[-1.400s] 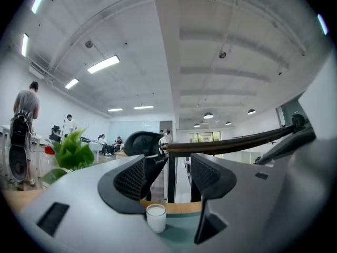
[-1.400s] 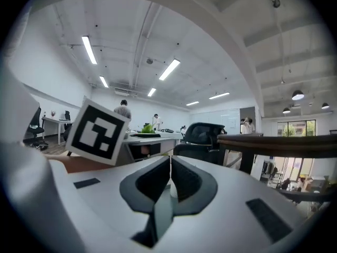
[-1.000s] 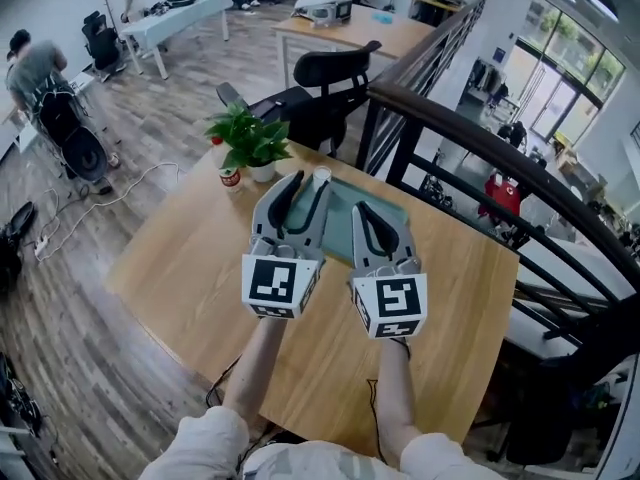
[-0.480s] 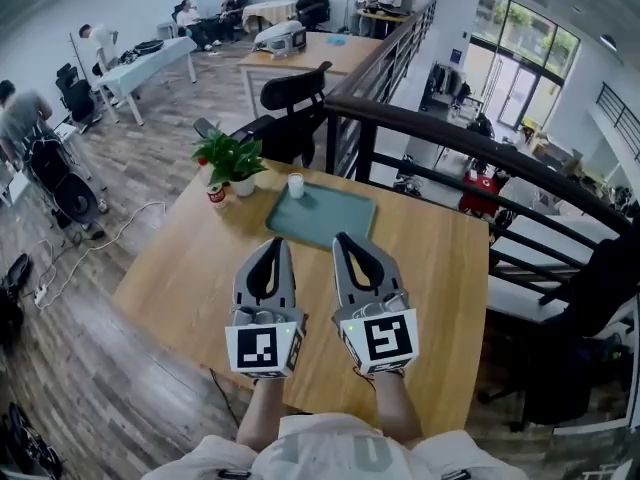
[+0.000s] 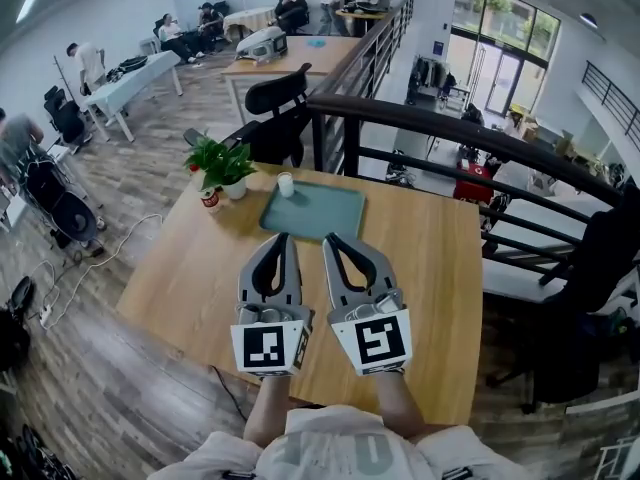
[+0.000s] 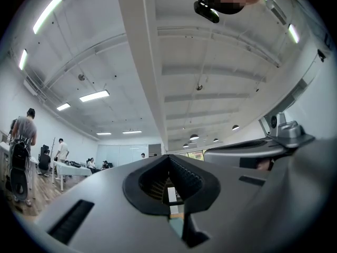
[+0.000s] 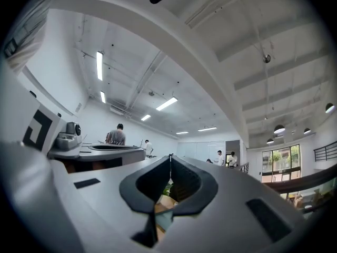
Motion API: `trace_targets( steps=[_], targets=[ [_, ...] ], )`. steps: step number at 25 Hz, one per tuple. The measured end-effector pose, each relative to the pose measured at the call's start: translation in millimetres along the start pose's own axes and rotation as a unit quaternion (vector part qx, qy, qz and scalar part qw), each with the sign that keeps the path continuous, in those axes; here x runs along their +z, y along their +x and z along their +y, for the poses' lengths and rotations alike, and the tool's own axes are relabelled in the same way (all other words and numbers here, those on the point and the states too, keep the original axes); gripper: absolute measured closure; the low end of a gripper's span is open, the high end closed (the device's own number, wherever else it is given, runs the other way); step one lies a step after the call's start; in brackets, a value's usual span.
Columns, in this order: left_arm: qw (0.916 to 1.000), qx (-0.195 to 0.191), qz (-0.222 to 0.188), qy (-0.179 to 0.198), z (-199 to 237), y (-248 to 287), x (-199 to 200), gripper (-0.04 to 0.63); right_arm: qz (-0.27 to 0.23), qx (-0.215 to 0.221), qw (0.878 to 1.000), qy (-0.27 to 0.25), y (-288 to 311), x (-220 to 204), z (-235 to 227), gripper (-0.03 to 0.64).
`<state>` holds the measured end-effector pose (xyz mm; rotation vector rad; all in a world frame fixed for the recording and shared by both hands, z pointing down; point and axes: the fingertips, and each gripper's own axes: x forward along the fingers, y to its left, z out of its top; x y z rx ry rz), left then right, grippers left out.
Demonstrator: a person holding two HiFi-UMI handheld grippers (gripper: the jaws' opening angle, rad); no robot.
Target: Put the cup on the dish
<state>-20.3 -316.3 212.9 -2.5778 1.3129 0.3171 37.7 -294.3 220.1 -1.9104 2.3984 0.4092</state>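
A small white cup (image 5: 286, 184) stands upright at the far left corner of the teal dish (image 5: 318, 214) on the wooden table; I cannot tell whether it is on the dish or just beside it. My left gripper (image 5: 285, 239) and right gripper (image 5: 331, 239) hover side by side over the table, short of the dish's near edge. Both are shut and hold nothing. In the left gripper view the jaws (image 6: 169, 157) meet, and through their loop a white sliver of the cup (image 6: 171, 194) shows. In the right gripper view the gripper (image 7: 170, 156) is likewise shut with nothing in it.
A potted plant (image 5: 222, 162) and a red can (image 5: 210, 199) stand at the table's far left corner. A dark railing (image 5: 470, 138) runs behind the table and down its right side, and a black chair (image 5: 275, 118) sits at the far edge. People work at desks farther back.
Both grippers have drawn back from the dish towards me. The left jaws stood open round the cup a second ago and are now shut; the cup stayed at the dish's corner.
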Motion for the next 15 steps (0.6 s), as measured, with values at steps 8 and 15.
trace_targets(
  steps=[8, 15],
  targets=[
    [0.9996, 0.005, -0.005, -0.026, 20.4, -11.0, -3.9, 0.586, -0.001, -0.013, 1.000, 0.012, 5.9, -7.7, 0.8, 0.595],
    [0.9997, 0.012, -0.011, -0.021, 35.7, -8.8, -3.9, 0.586, -0.003, -0.009, 1.000, 0.015, 18.4, -9.0, 9.4, 0.595]
  ],
)
